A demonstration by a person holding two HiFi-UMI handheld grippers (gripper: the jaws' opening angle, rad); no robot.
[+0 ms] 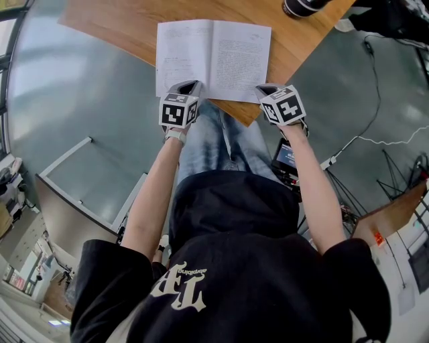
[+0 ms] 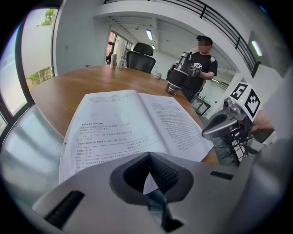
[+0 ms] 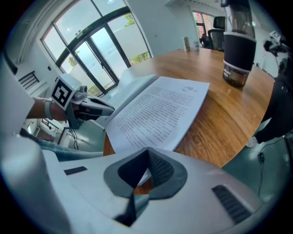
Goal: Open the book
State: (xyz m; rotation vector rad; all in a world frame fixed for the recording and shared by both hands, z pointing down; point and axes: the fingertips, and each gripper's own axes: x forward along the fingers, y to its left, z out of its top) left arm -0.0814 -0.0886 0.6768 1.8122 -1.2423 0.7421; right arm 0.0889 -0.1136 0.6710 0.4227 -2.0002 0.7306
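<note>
Open book (image 1: 213,59) lying flat on the wooden surface (image 1: 120,27) by its front edge, left claw (image 2: 147,154) pinched shut at the book's near left corner, right claw (image 3: 147,150) pinched shut at its near right corner, dark cup (image 3: 239,45) standing well behind.

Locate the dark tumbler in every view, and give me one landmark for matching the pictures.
Head view: the dark tumbler is at the top edge, right of centre, cut off by the frame.
Left gripper view: the tumbler is in the upper middle, on the wooden table.
Right gripper view: the tumbler stands tall at top right.
Shared landmark: the open book, which lies nearer the grippers than the tumbler in all three views.
</note>
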